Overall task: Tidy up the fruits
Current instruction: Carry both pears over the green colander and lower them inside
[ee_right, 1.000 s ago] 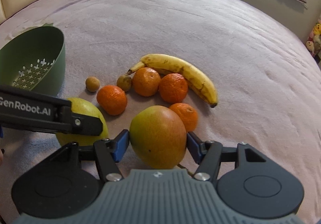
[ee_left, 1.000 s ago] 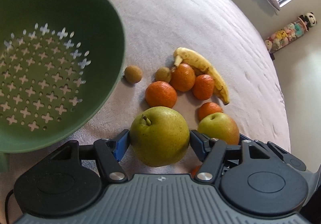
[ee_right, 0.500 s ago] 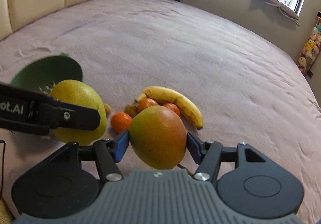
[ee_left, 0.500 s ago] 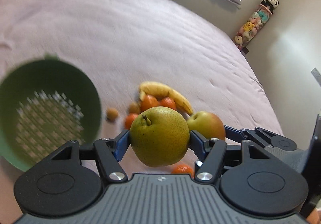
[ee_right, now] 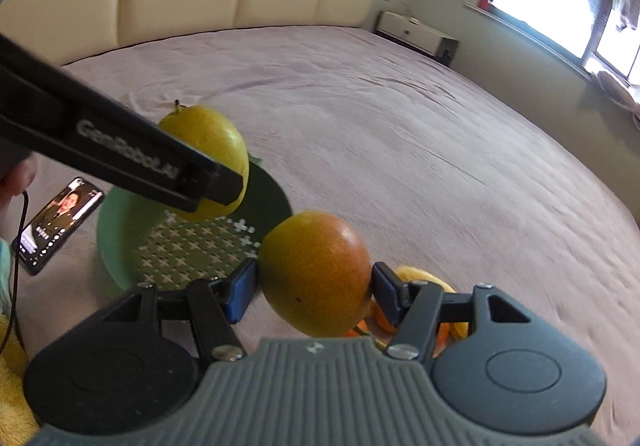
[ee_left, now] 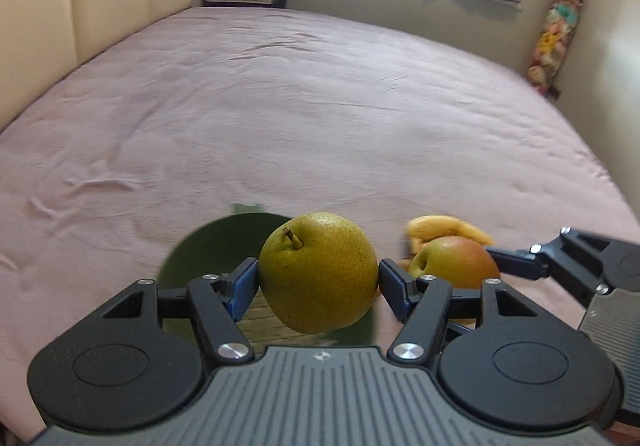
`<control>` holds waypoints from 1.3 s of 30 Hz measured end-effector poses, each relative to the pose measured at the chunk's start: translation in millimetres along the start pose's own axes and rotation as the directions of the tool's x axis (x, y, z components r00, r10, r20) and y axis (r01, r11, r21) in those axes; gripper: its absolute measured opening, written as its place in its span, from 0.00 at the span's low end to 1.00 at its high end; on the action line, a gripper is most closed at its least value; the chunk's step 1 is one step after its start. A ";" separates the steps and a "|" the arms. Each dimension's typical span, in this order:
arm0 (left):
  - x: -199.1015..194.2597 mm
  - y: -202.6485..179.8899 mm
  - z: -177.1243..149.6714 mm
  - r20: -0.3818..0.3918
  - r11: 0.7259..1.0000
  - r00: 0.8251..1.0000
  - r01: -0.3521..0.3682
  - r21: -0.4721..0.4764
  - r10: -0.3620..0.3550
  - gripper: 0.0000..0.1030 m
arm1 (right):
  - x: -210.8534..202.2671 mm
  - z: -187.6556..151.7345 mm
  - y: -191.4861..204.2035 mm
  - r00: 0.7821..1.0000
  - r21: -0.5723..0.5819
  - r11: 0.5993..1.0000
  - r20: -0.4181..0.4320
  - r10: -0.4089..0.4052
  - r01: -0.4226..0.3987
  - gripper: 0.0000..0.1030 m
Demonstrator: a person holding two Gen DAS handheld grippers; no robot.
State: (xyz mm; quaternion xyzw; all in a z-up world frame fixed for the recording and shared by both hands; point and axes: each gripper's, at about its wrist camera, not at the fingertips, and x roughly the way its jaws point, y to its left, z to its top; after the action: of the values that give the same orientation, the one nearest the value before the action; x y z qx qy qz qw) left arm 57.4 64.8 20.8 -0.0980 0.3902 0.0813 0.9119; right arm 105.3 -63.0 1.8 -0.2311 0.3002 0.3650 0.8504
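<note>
In the left wrist view, the left gripper (ee_left: pixel 318 280) is closed about as far as the fruit allows, its 2 blue pads pressed against the flanks of a yellow-green pear (ee_left: pixel 320 272) that hangs clear of the bed (ee_left: pixel 280 106), stem tilted up and to the left. The dark green colander (ee_left: pixel 208 258) sits directly behind and below the pear, mostly hidden by it. To the right, the right gripper (ee_left: pixel 496 266) carries a reddish-yellow apple (ee_left: pixel 454 262), and the banana (ee_left: pixel 444 228) lies blurred on the sheet beyond. In the right wrist view, the right gripper (ee_right: pixel 312 288) is likewise clamped on the apple (ee_right: pixel 316 272), both pads touching its sides, lifted just beside the colander (ee_right: pixel 120 230). The left gripper (ee_right: pixel 224 186) holds the pear (ee_right: pixel 208 162) above the perforated bowl, which looks bare inside: as far as can be judged, no fruit has been placed yet, so the sorting is at its start. The 2 held pieces seem ready to drop in, while the banana (ee_right: pixel 420 274) and some orange fruit (ee_right: pixel 380 320) behind the fingers are left on the bed (ee_right: pixel 400 126). A phone (ee_right: pixel 56 224) lies left of the colander.
</note>
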 end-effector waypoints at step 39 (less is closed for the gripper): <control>103.2 49.8 -39.8 -0.339 0.984 0.927 -0.177 -0.018 0.161 0.73 | 116.0 3.1 60.6 0.950 -0.343 0.898 -0.244 0.197 -0.274 0.58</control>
State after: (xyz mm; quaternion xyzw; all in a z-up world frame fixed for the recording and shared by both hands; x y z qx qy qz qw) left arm 89.0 110.8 -86.9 -0.0986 0.5449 0.1510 0.8189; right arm 124.5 32.9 -85.3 -0.3863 0.3365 0.4905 0.7049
